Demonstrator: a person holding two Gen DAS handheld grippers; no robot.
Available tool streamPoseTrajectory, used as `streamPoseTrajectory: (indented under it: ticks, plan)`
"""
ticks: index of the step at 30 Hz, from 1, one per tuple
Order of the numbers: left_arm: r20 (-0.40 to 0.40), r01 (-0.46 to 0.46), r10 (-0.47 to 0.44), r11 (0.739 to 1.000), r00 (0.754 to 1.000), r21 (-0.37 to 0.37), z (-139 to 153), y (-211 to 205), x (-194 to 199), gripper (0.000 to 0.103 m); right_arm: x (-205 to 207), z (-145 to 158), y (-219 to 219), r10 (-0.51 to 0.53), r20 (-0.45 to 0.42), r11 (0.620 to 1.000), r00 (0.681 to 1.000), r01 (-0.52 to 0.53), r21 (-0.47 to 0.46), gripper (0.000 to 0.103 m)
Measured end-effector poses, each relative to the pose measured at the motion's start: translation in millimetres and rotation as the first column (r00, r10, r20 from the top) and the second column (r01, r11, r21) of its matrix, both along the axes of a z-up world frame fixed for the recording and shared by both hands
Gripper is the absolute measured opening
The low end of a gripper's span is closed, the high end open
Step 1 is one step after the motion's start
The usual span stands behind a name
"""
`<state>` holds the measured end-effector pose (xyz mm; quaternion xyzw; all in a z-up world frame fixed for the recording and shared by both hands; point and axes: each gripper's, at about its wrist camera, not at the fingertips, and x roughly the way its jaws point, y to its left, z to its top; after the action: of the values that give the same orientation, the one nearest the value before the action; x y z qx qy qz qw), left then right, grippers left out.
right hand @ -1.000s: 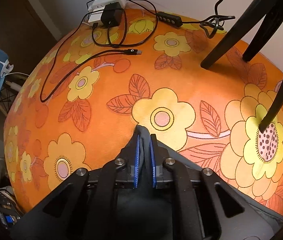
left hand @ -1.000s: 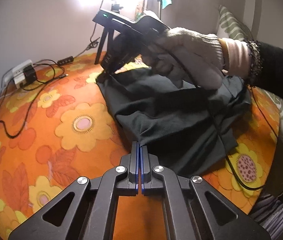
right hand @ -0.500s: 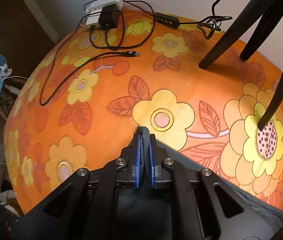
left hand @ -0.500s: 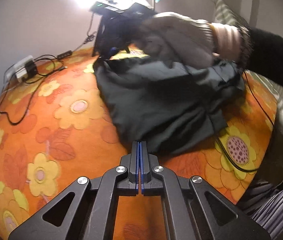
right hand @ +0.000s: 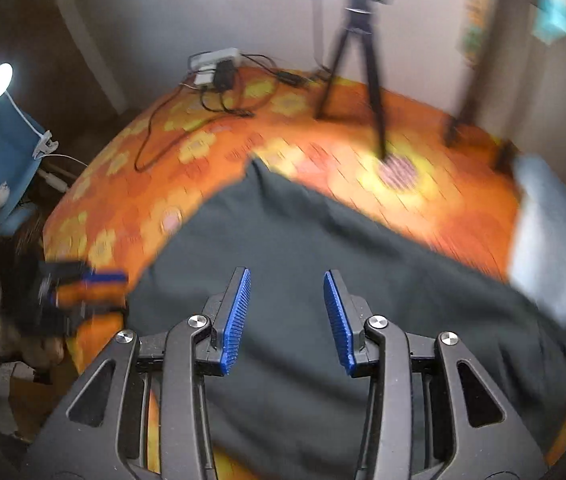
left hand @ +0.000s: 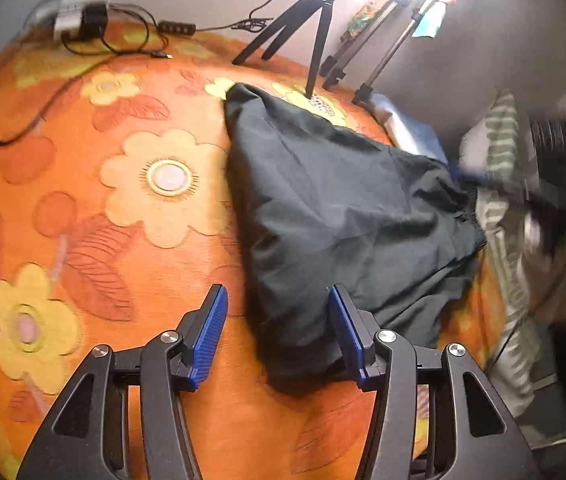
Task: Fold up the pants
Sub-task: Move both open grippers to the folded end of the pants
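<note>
The dark pants (left hand: 343,200) lie folded in a rough triangle on the orange flowered bedspread (left hand: 103,220). My left gripper (left hand: 276,300) hovers low over their near corner. Its jaws are opening, and the cloth's corner lies between them beside the right pad without being pressed. My right gripper (right hand: 287,280) hangs above the middle of the pants (right hand: 303,240). Its jaws are also opening, with nothing between the blue pads. The right view is smeared by motion.
A black tripod (left hand: 315,20) stands on the bed just behind the pants' far corner, with light stands to its right. A power strip and cables (left hand: 79,20) lie far left. A striped pillow (left hand: 499,152) and a pale blue cushion (right hand: 551,220) border the right side.
Both grippers went from shut to open. The right one let go of the pants' far corner, then rose and pulled back over the cloth. The left one rolled and shifted at the near corner.
</note>
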<state>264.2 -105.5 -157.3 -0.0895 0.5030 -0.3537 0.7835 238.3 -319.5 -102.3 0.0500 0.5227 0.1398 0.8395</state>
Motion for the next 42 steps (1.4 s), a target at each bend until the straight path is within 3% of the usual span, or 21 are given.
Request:
streamPoseTrajectory:
  ticks: [4,6,8,10,14,19,22,25,26,29,31,35,39,42]
  plan:
    - [0.011,0.03,-0.03,0.999,0.999,0.023,3,-16,-4,0.049,-55,-17,-18,-0.028,-0.03,0.999,0.999,0.027,-0.033,0.04]
    - [0.0,0.033,-0.033,0.999,0.999,0.042,2,-20,-3,0.016,-71,-24,-21,-0.04,-0.033,0.997,0.999,0.038,-0.065,0.04]
    - [0.011,0.033,-0.034,0.997,0.999,0.071,3,-24,-4,0.007,-82,-31,-28,-0.054,-0.04,0.996,0.998,0.051,-0.074,0.04]
    - [0.028,0.027,-0.029,0.998,0.999,0.064,12,-23,-6,0.005,-89,-37,-36,-0.066,-0.052,0.996,0.996,0.062,-0.071,0.04]
    - [0.076,-0.014,0.014,1.0,0.997,-0.001,41,-6,-6,0.005,-96,-44,-50,-0.087,-0.06,0.989,0.994,0.079,-0.125,0.04]
    - [-0.013,0.01,-0.009,0.993,1.0,0.121,5,-6,-6,0.005,-100,-43,-71,-0.114,-0.07,0.99,0.991,0.108,-0.095,0.04]
    - [-0.014,-0.016,0.018,0.991,1.0,0.132,-1,-4,-6,0.014,-97,-38,-76,-0.136,-0.045,0.988,0.99,0.133,-0.076,0.04]
    - [0.001,-0.023,0.023,0.989,1.0,0.149,3,-3,-6,0.021,-90,-41,-80,-0.151,-0.024,0.97,0.988,0.143,-0.198,0.04]
    - [0.022,-0.025,0.022,0.986,1.0,0.164,6,-2,-8,0.028,-90,-38,-88,-0.168,-0.009,0.965,0.986,0.162,-0.205,0.04]
    - [0.084,-0.048,0.032,0.979,0.996,0.197,17,3,-12,0.037,-92,-21,-138,-0.329,0.027,0.938,0.944,0.33,-0.107,0.04]
    - [0.119,-0.073,0.051,0.979,0.992,0.188,29,8,-15,0.037,-95,-11,-178,-0.444,0.031,0.895,0.896,0.445,-0.03,0.04]
    - [0.216,-0.072,0.028,0.977,0.976,0.2,50,4,-26,0.037,-96,-9,-236,-0.55,-0.016,0.832,0.835,0.549,0.085,0.04]
    - [0.236,-0.039,-0.015,0.974,0.972,0.224,49,-7,-32,0.037,-94,-21,-243,-0.525,-0.081,0.828,0.847,0.531,0.181,0.04]
    - [0.218,-0.029,-0.021,0.974,0.976,0.225,43,-11,-31,0.037,-89,-34,-228,-0.489,-0.103,0.857,0.866,0.499,0.129,0.045]
